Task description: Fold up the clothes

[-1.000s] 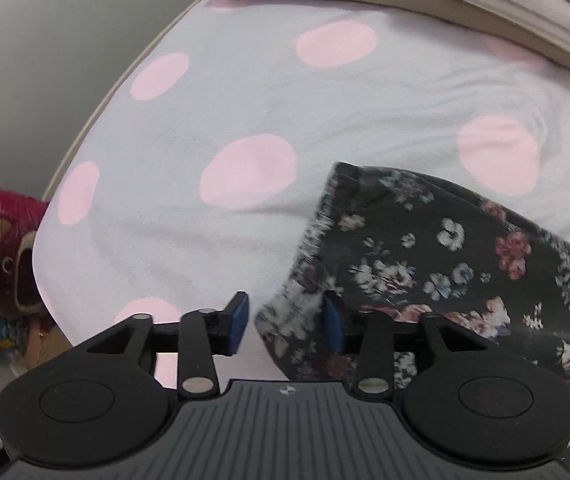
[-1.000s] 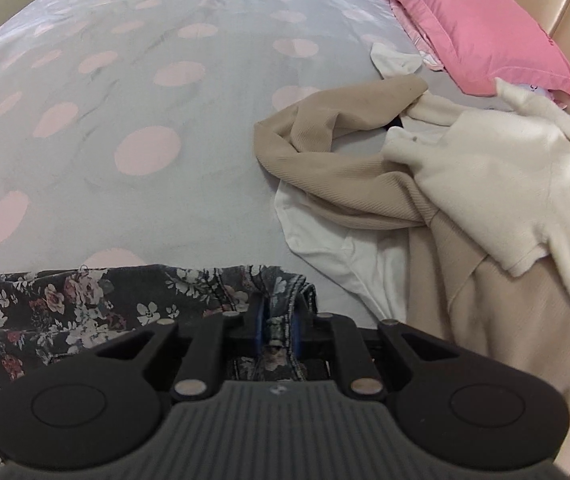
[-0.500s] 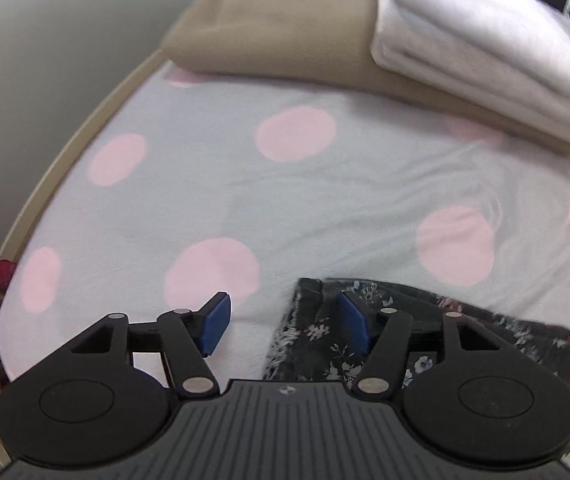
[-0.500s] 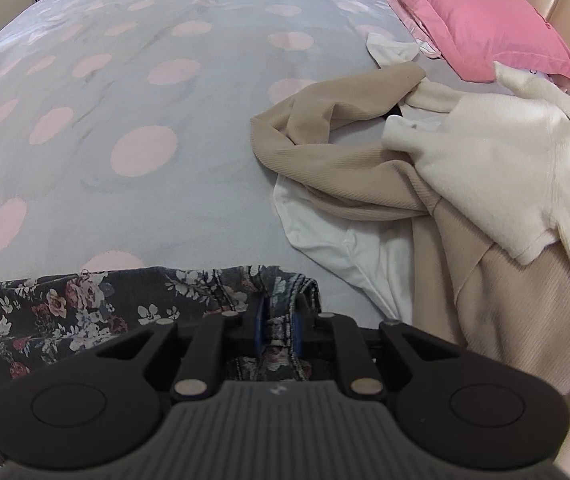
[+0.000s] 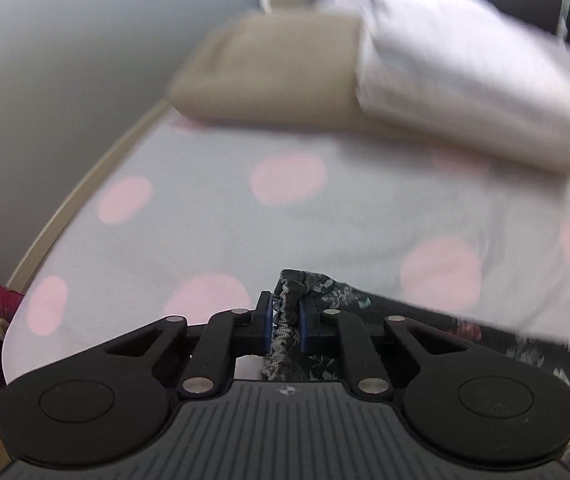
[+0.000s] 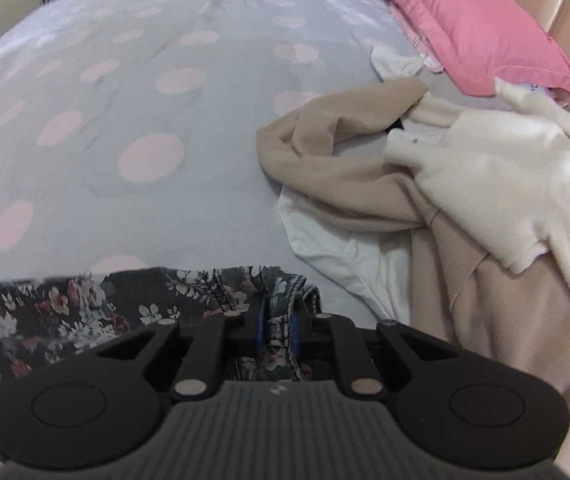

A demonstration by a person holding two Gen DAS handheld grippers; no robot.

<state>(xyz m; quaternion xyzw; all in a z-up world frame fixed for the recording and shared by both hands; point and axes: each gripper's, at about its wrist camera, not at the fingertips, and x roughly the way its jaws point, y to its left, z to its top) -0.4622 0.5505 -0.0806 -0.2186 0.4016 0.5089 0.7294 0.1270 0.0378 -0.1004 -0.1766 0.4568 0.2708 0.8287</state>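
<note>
Left gripper [image 5: 285,322]: jaws just closed, pinching a bunched corner of the dark floral garment [image 5: 317,286]. Right gripper [image 6: 278,326]: clamped on the opposite corner of that garment [image 6: 85,304], which spans between them on the polka-dot bedsheet [image 6: 149,156], likely ready for lifting into a fold. Beyond: unfolded beige and cream tops [image 6: 465,184], pink pillow [image 6: 457,20]; folded stack [image 5: 365,76] set aside.

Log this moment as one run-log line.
left gripper: just closed, shut on floral garment | right gripper: shut on floral garment | unfolded pile: waiting
</note>
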